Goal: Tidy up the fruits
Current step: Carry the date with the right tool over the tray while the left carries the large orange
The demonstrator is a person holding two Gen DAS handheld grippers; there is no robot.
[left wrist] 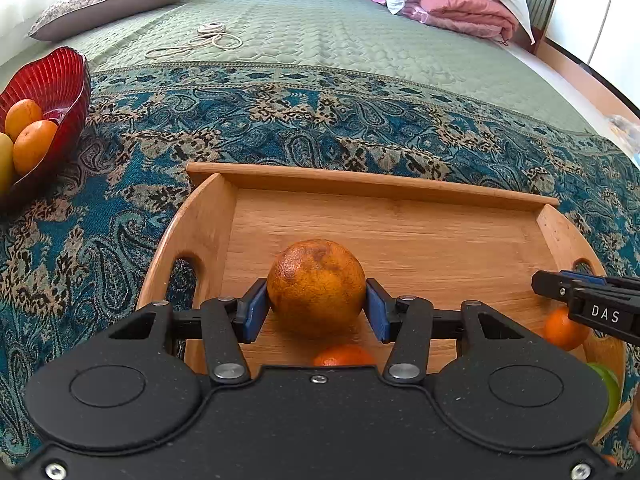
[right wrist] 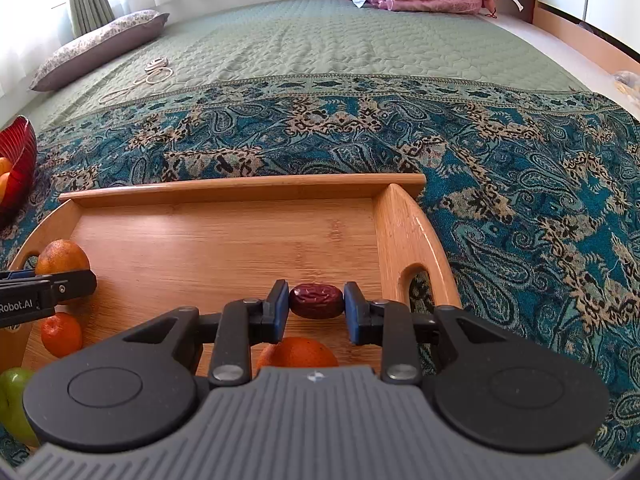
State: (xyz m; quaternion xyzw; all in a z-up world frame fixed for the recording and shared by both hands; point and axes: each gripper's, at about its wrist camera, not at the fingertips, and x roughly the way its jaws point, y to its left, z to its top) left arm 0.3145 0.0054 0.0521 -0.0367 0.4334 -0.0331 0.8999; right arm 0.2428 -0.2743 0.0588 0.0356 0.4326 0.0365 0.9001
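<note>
My left gripper [left wrist: 317, 307] is shut on a large mottled orange [left wrist: 316, 287], both blue pads pressed against its sides, over the wooden tray [left wrist: 360, 186]. My right gripper [right wrist: 316, 308] is shut on a small dark red date [right wrist: 316, 301] near the tray's right wall [right wrist: 404, 232]. In the right wrist view the held orange [right wrist: 62, 258] shows at the left behind the left gripper's fingertips [right wrist: 76, 284]. Small mandarins [left wrist: 562, 328] [right wrist: 61, 334] [right wrist: 298, 354] lie on the tray floor. A green fruit [right wrist: 14, 400] rests at the tray's near left end.
A red ribbed glass bowl [left wrist: 60, 76] holding two oranges [left wrist: 32, 144] and a yellow-green fruit stands at far left on the patterned teal cloth [left wrist: 280, 120]. Beyond lie a green quilt, a coiled cord [left wrist: 212, 38], a pillow [left wrist: 108, 2] and folded pink bedding [left wrist: 460, 12].
</note>
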